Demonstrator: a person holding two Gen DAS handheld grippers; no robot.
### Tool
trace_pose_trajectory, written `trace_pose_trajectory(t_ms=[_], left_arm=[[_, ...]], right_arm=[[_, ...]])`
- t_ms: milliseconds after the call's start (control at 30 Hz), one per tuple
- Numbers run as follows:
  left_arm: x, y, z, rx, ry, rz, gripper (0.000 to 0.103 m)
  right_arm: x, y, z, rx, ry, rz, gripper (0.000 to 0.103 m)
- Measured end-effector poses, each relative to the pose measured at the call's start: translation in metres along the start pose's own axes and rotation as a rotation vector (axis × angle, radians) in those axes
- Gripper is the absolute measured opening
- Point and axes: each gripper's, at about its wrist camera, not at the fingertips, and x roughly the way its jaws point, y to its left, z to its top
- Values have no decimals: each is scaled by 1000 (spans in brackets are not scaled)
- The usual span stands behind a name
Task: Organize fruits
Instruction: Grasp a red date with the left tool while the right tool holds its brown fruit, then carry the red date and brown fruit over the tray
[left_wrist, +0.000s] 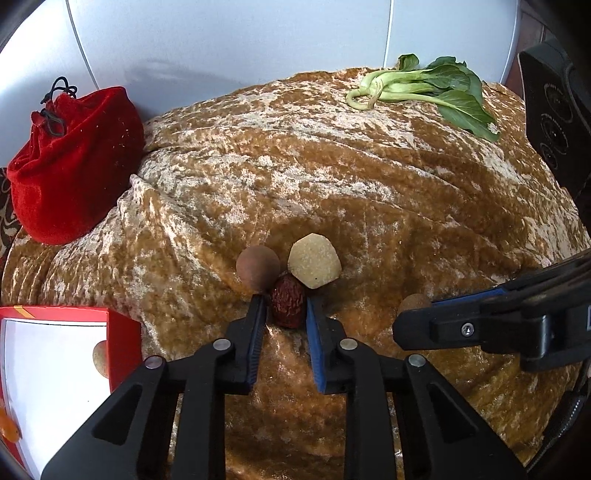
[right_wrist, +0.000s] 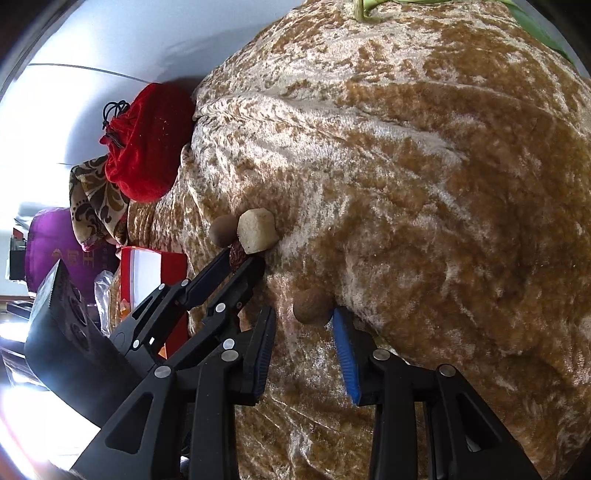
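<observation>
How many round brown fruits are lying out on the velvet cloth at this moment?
2. One brown fruit touches the red date at the left gripper; another brown fruit sits between the right gripper fingers. Others may be hidden.

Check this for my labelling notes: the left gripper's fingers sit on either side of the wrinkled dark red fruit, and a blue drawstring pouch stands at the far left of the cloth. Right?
Not quite: the drawstring pouch is red, not blue, as the left wrist view shows. The rest holds: the left gripper has its fingers on either side of the wrinkled dark red fruit on the cloth.
</observation>
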Motion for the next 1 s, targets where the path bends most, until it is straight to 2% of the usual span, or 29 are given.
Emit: trace_pose_trajectory(t_ms=[200, 400, 600, 1000], left_arm=[[6, -4, 4, 2, -3, 24, 20], [7, -2, 5, -13, -5, 11, 20], [3, -1, 4, -25, -13, 18, 16], [-34, 7, -6, -18, -73, 16, 16]], right_arm=[[-1, -1, 1, 6, -15, -5, 32], [0, -6, 1, 13, -10, 1, 32], [1, -4, 1, 4, -7, 2, 31], [-4, 13, 1, -37, -28, 29, 26]])
